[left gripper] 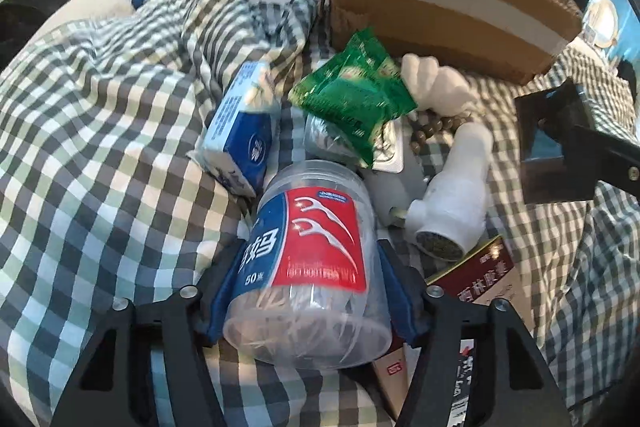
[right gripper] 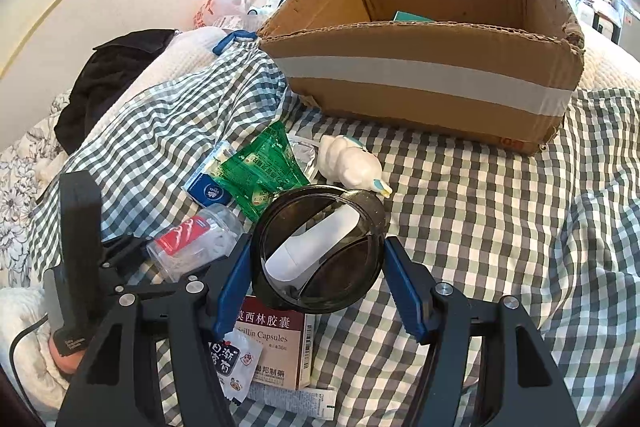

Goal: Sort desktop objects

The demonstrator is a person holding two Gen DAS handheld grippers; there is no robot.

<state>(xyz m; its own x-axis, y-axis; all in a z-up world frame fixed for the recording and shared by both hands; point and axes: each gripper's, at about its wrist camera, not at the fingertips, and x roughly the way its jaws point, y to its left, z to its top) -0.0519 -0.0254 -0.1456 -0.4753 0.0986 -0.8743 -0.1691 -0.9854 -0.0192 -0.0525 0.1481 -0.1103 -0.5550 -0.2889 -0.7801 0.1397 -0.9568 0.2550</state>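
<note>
A clear floss-pick jar (left gripper: 316,227) with a red and blue label lies tilted on the checked cloth. My left gripper (left gripper: 310,267) is shut on its lower half, a blue pad against each side. The right wrist view shows the same jar (right gripper: 192,239) at the left. My right gripper (right gripper: 318,259) is shut on a dark see-through round container (right gripper: 348,279), mouth towards the camera. A white bottle (left gripper: 452,187) lying on the cloth shows through it. Behind stands an open cardboard box (right gripper: 420,79) with a white tape band.
Green sachets (left gripper: 352,95), a blue and white tissue pack (left gripper: 244,123), a white figurine (right gripper: 352,163), brown beads (left gripper: 436,127) and a blister pack (left gripper: 388,151) lie in a heap. A maroon capsule box (right gripper: 272,343) sits under the right gripper. A teal item (right gripper: 412,15) is inside the box.
</note>
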